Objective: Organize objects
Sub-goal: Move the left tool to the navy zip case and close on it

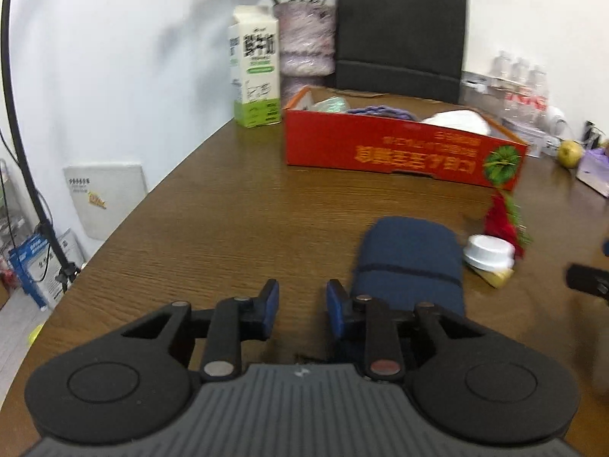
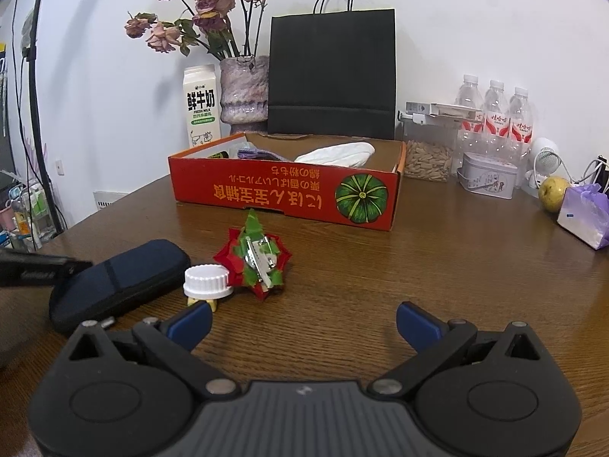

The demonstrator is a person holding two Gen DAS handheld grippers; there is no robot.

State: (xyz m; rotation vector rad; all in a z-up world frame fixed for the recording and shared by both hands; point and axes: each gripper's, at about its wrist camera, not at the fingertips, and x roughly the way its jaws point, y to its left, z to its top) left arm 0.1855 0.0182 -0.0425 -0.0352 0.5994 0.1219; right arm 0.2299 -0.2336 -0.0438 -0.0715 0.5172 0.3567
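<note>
A navy zip case (image 1: 409,262) (image 2: 118,285) lies on the wooden table, just right of my left gripper (image 1: 302,306), which is open and empty with its right finger beside the case. A white-capped bottle (image 1: 488,253) (image 2: 206,280) lies next to a red and green bow clip (image 1: 506,221) (image 2: 255,262). My right gripper (image 2: 302,321) is wide open and empty, low over the table, right of the bottle. The red cardboard box (image 1: 399,148) (image 2: 285,194) behind holds a white cloth (image 2: 337,154) and a purple item (image 1: 384,111).
A milk carton (image 2: 201,106), vase of dried roses (image 2: 243,95) and black paper bag (image 2: 331,76) stand behind the box. At the right are a seed jar (image 2: 428,156), water bottles (image 2: 495,118), a tin (image 2: 487,177), a yellow fruit (image 2: 552,192) and a purple packet (image 2: 584,215).
</note>
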